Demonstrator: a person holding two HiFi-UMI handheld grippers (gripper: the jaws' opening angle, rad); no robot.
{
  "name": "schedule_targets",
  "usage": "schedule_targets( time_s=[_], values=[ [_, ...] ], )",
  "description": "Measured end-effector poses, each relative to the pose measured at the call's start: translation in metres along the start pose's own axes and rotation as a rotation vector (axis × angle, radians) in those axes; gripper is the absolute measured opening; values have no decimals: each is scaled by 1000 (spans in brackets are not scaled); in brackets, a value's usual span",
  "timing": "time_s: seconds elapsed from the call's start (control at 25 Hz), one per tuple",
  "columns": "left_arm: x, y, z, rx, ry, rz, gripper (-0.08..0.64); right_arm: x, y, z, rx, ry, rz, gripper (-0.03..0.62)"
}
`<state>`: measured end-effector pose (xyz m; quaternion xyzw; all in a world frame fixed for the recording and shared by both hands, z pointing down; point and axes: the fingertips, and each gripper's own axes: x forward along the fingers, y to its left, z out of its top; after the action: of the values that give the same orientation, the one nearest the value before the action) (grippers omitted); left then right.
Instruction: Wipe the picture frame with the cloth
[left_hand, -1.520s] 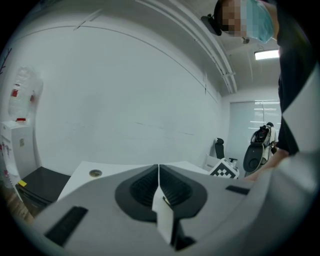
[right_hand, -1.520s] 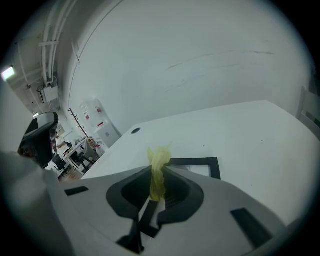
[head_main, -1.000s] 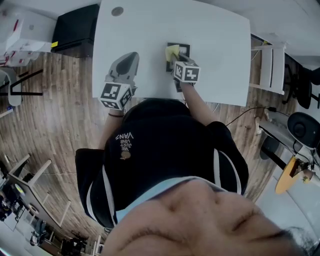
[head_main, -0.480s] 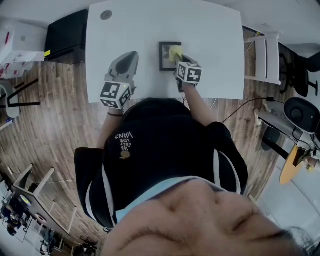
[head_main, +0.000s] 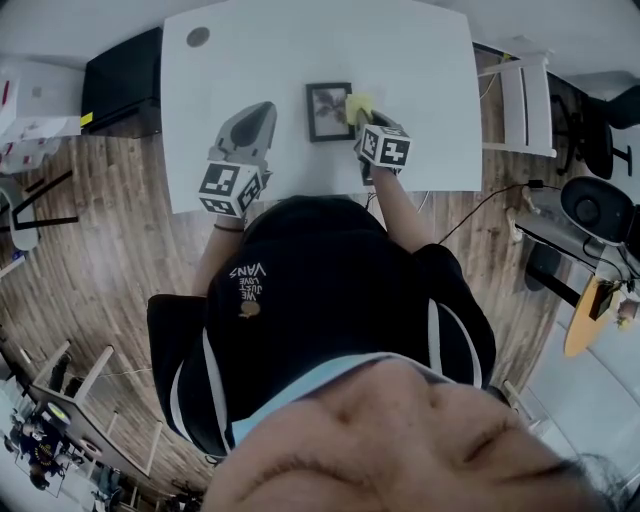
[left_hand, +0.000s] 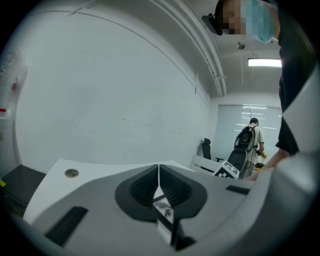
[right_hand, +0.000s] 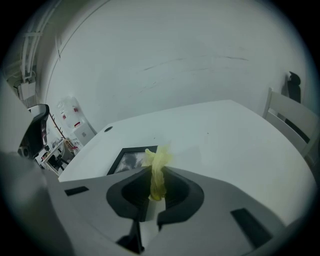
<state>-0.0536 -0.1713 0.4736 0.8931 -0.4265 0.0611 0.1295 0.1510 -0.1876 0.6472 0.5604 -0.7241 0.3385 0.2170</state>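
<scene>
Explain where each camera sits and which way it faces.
Head view: on the head, steeply down at table, left gripper, right gripper, torso.
Left gripper view: on that gripper, along shut jaws, across the table to a wall.
Right gripper view: on that gripper, past clamped cloth toward the picture frame.
Shared: head and right gripper views show cloth and picture frame.

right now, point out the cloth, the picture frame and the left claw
cloth (right_hand: 158, 167), right gripper view, its bunched middle
picture frame (head_main: 326, 112), head view, the glass centre
left claw (left_hand: 159, 175), left gripper view, where shut tips meet
</scene>
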Motion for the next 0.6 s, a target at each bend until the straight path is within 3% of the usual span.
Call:
schedule_targets(
  time_s=[0.36, 0.6],
  values=[
    [2, -11, 3, 11, -2, -17, 18, -9, -2, 3, 7, -20, 8, 46],
    [-12, -10, 2, 9, -4, 10, 18, -13, 23, 10, -8, -46, 67, 46]
  ],
)
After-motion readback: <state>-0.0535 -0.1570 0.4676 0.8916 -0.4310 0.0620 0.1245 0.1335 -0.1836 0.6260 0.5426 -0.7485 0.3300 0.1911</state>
